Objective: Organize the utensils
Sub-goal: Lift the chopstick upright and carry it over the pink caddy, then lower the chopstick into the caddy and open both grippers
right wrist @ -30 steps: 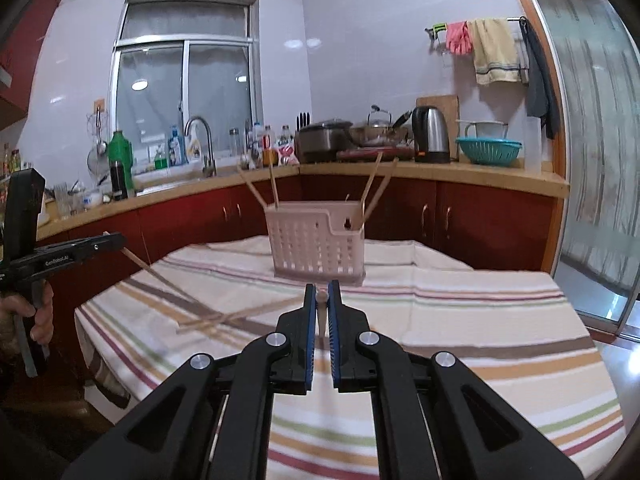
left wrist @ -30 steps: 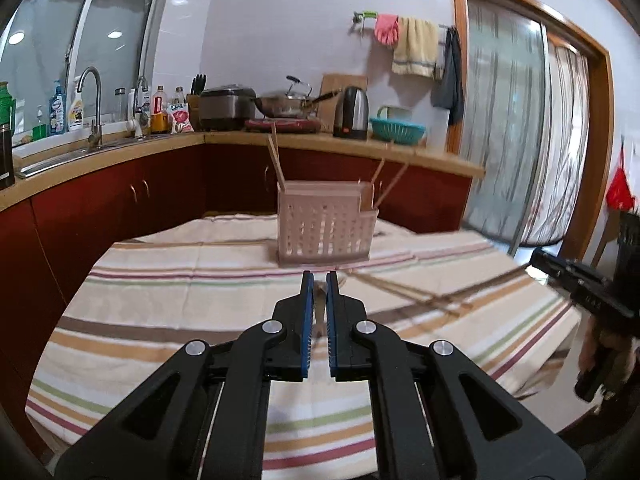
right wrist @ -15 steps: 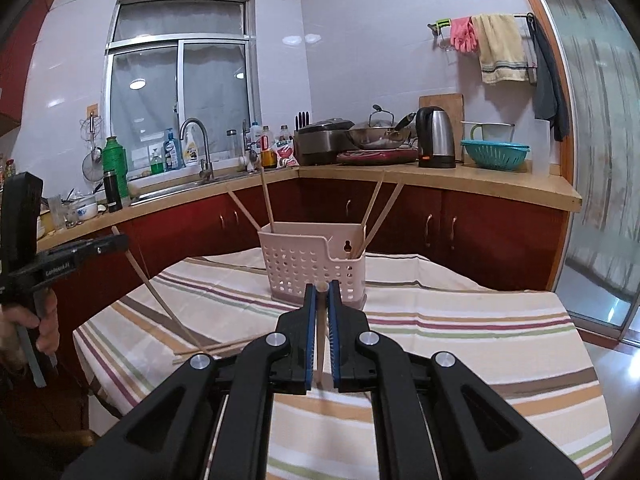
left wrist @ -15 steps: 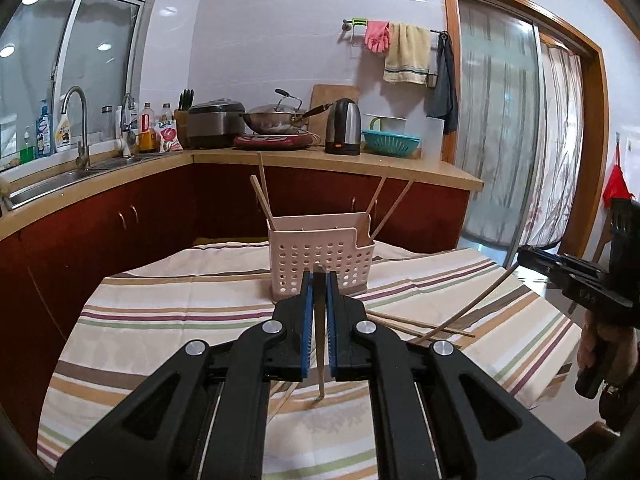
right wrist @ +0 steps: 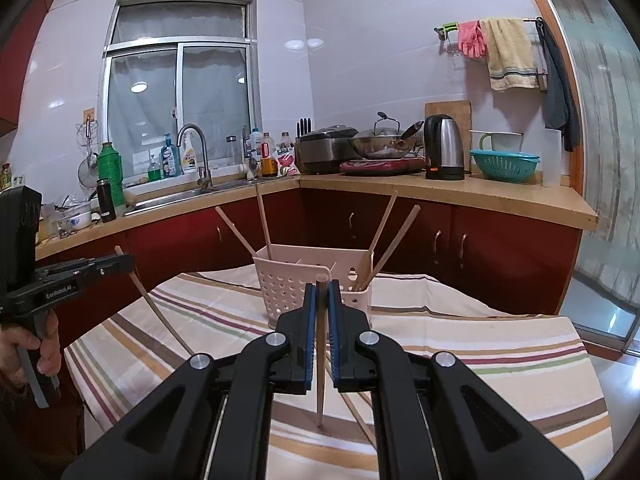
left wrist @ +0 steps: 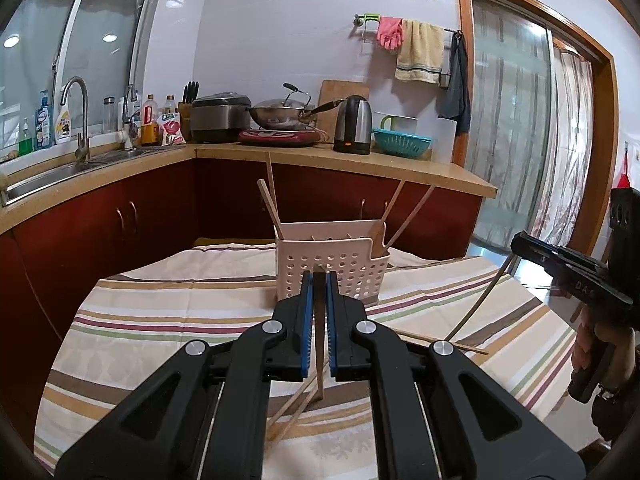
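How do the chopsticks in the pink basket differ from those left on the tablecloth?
The basket chopsticks stand leaning upward out of the pink basket; the tablecloth chopsticks lie flat. The basket ones are split left and right; the loose ones lie crossed. All look like plain light wood.

- The utensil basket [left wrist: 332, 266] stands on the table [left wrist: 160, 320], toward its far side, straight ahead of both my grippers.
- Two chopsticks [left wrist: 270, 204] lean out of the basket's left end, two more [left wrist: 404, 216] out of its right end.
- My left gripper [left wrist: 319, 300] holds a chopstick [left wrist: 319, 340] upright above the table, before the basket; loose chopsticks [left wrist: 292, 410] lie on the table below it.
- My right gripper [right wrist: 320, 312] holds another chopstick [right wrist: 320, 360] upright, also before the basket.
- Behind the table runs the counter [right wrist: 460, 194], with the sink [right wrist: 192, 194] at its left and the kettle [right wrist: 444, 148] to the right.
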{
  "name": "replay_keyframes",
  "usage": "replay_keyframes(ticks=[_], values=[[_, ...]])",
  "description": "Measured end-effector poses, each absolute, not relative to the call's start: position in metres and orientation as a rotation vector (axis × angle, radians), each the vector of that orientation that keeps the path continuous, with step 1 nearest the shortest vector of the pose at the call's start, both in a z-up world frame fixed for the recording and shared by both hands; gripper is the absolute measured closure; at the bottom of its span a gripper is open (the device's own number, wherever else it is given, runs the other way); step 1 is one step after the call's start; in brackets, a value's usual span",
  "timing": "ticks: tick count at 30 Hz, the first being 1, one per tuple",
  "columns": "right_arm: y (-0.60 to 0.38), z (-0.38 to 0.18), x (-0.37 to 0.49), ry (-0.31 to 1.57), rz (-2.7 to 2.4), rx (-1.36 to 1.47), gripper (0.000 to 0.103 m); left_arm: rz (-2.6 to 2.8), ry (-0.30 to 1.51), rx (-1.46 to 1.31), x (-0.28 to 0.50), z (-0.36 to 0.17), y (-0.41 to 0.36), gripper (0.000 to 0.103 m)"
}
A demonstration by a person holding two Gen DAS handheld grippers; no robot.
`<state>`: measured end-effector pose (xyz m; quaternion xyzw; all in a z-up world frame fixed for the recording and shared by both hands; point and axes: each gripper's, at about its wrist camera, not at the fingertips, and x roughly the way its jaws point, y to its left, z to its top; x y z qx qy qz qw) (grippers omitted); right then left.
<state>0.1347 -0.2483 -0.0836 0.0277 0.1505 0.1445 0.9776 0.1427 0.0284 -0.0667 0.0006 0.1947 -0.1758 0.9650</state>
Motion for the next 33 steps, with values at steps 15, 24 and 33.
replay_keyframes(ticks=[15, 24, 33], values=[[-0.252, -0.072, 0.152, 0.298, 0.295, 0.095, 0.096, -0.401, 0.372, -0.015, 0.163, -0.042, 0.018, 0.096], [-0.259, -0.019, 0.168, 0.185, 0.308, 0.091, 0.096, -0.437, 0.264, -0.020, 0.180, 0.019, 0.007, 0.096], [-0.257, 0.019, 0.201, 0.083, 0.307, 0.062, 0.096, -0.418, 0.134, -0.006, 0.209, 0.063, -0.004, 0.096]])
